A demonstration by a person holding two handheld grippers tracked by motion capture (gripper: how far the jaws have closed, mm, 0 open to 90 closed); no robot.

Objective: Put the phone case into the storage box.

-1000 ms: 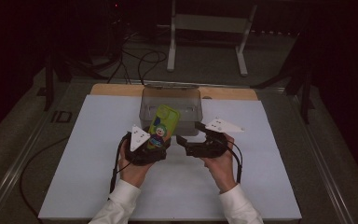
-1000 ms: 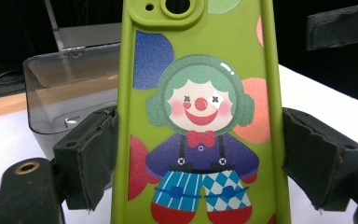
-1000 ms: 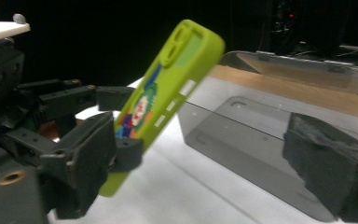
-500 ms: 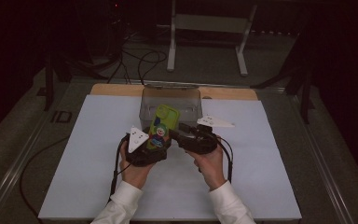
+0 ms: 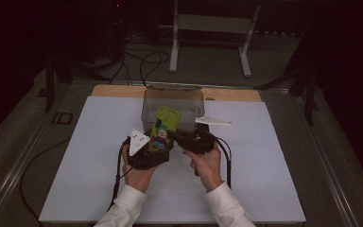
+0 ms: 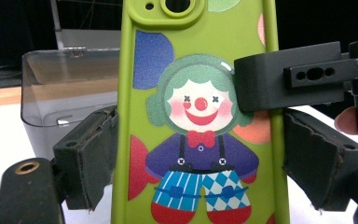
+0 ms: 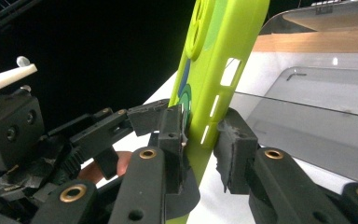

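A lime-green phone case (image 5: 163, 127) with a clown picture stands upright above the white mat. My left gripper (image 5: 158, 144) is shut on it, one pad against each long side (image 6: 200, 116). From the right, my right gripper (image 5: 175, 135) reaches the case's right edge. Its jaws have just been closing, and the pads (image 7: 170, 128) now pinch front and back of that edge (image 7: 214, 56). In the left gripper view, a black finger (image 6: 284, 79) of the right gripper lies over the clown's right side.
A clear smoky plastic box (image 5: 172, 97) stands just behind the case, close to both grippers. The white mat (image 5: 264, 165) lies on a wooden board (image 5: 231, 94). A metal stand (image 5: 212, 23) and cables sit on the dark floor beyond.
My right gripper has moved left to the case and closed its jaws on the case's right edge. The left gripper and the case have stayed in place.
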